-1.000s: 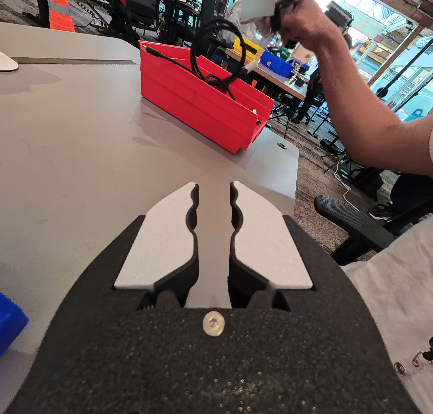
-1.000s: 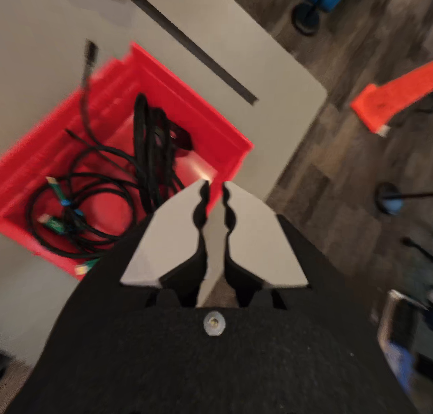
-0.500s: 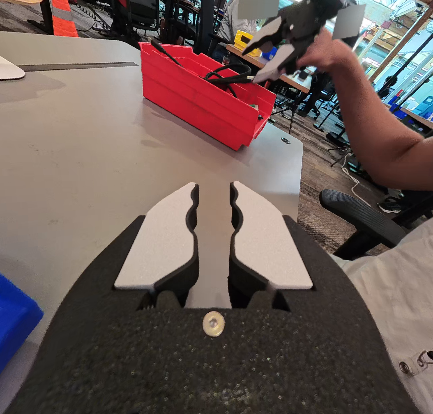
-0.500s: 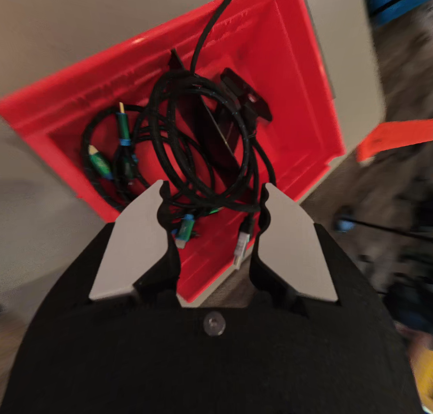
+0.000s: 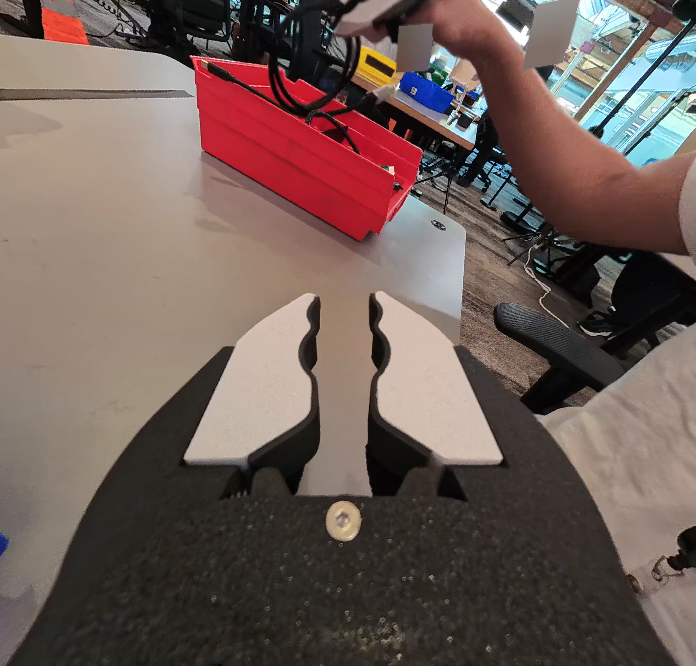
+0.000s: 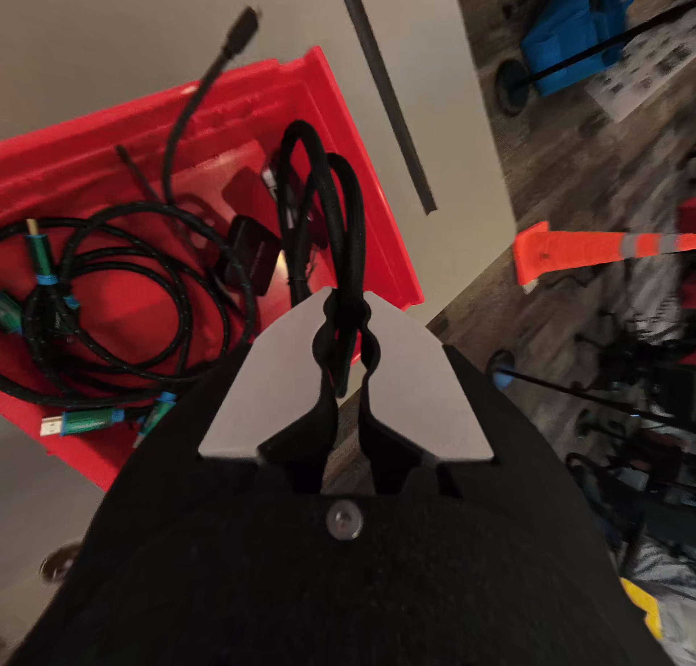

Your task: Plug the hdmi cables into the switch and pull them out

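A red bin point(image 5: 301, 165) stands on the grey table point(image 5: 113, 233) and holds tangled black HDMI cables. In the right wrist view the red bin point(image 6: 113, 150) shows a small black switch box point(image 6: 252, 252) and cable ends with green and blue plugs point(image 6: 86, 420). My right gripper point(image 6: 347, 297) is shut on a looped black braided cable point(image 6: 339, 203) and holds it above the bin. In the left wrist view the right gripper point(image 5: 361, 11) has the cable loop point(image 5: 278, 75) hanging from it. My left gripper point(image 5: 344, 301) is slightly open, empty, and low over the table.
A person's arm point(image 5: 546, 139) reaches over the table's right edge. A black chair armrest point(image 5: 546, 343) is beside the table. One cable end point(image 5: 218, 71) sticks out over the bin's far corner. An orange cone point(image 6: 602, 248) lies on the floor. A black strip point(image 6: 384, 94) crosses the table.
Half a second ago my right gripper was open over the bin. It has shut on the black cable loop and lifted it. The left gripper has barely moved.
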A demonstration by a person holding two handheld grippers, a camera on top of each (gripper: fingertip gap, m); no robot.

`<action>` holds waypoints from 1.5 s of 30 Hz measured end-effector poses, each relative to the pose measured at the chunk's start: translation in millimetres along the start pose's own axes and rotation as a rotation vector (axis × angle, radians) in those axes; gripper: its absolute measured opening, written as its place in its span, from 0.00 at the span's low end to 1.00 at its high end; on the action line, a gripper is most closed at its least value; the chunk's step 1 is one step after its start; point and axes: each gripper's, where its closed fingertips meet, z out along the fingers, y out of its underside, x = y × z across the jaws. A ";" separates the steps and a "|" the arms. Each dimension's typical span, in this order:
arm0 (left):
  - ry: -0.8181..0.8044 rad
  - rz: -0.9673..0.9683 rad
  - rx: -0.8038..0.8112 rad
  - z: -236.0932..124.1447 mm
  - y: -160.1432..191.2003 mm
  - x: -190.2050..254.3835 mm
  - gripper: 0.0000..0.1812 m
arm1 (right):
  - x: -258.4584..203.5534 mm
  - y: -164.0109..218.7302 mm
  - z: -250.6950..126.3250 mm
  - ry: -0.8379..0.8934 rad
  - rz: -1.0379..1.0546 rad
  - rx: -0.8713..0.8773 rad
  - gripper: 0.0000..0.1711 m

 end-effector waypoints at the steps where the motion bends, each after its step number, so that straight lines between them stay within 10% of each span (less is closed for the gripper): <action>1: 0.003 -0.004 0.000 0.6 0.3 0.7 0.13 | 8.2 3.2 11.4 -0.065 0.023 -0.050 0.05; 10: -0.007 0.009 -0.013 3.1 2.9 3.5 0.13 | -24.8 28.9 122.9 -0.420 -0.068 -0.360 0.04; 19: -0.009 -0.001 -0.016 3.5 4.9 0.6 0.13 | -13.9 56.3 150.1 -0.231 -0.046 -0.472 0.12; 23: -0.011 -0.005 -0.011 2.7 4.0 -0.5 0.13 | -0.9 45.8 121.8 -0.137 -0.053 -0.438 0.32; 38: 0.006 -0.004 -0.019 7.3 5.1 6.0 0.13 | 51.2 31.2 100.2 -0.150 0.063 -0.394 0.20; 40: 0.001 0.003 -0.028 8.4 6.6 6.7 0.13 | 36.8 30.9 114.4 -0.229 0.043 -0.476 0.04; 45: -0.028 0.060 -0.052 7.3 8.8 7.5 0.13 | -32.1 18.5 126.4 -0.411 -0.129 -0.519 0.02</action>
